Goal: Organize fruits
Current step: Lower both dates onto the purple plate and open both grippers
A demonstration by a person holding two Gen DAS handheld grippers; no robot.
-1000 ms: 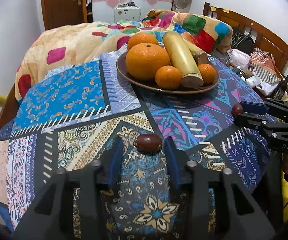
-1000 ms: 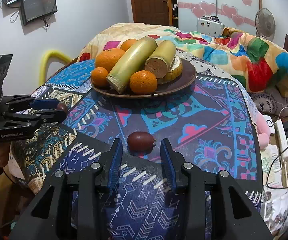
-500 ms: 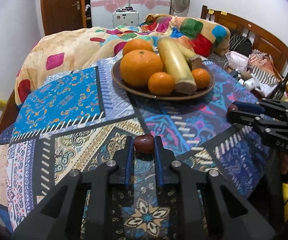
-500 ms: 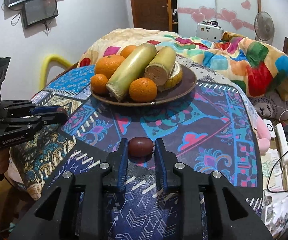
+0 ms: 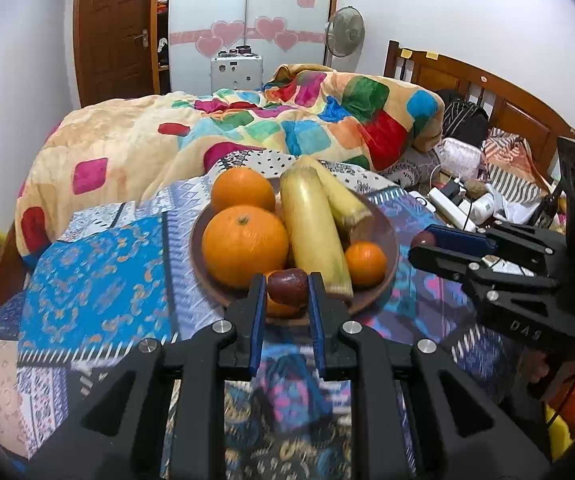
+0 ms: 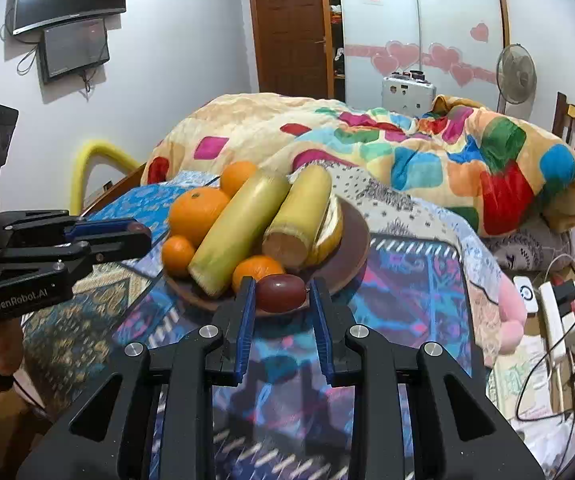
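Observation:
A brown plate (image 5: 387,236) on the patterned tablecloth holds oranges (image 5: 245,250) and two long yellow-green stalks (image 5: 313,226). My left gripper (image 5: 286,292) is shut on a small dark red fruit (image 5: 287,287) and holds it in the air near the plate's front rim. My right gripper (image 6: 280,294) is shut on a second dark red fruit (image 6: 280,292), also lifted, close to the plate (image 6: 357,248). Each gripper shows in the other's view: the right one (image 5: 423,246) beside the plate, the left one (image 6: 139,236) at the plate's left.
The table (image 5: 95,264) carries a colourful patchwork cloth. A bed with a bright quilt (image 5: 307,120) lies right behind it. Cables, a power strip (image 6: 551,312) and clutter sit on the right beyond the table edge. A yellow padded rail (image 6: 87,164) is on the left.
Both grippers closed on their dark red fruits, lifted them off the cloth and moved forward toward the plate, which now looks much nearer in both views.

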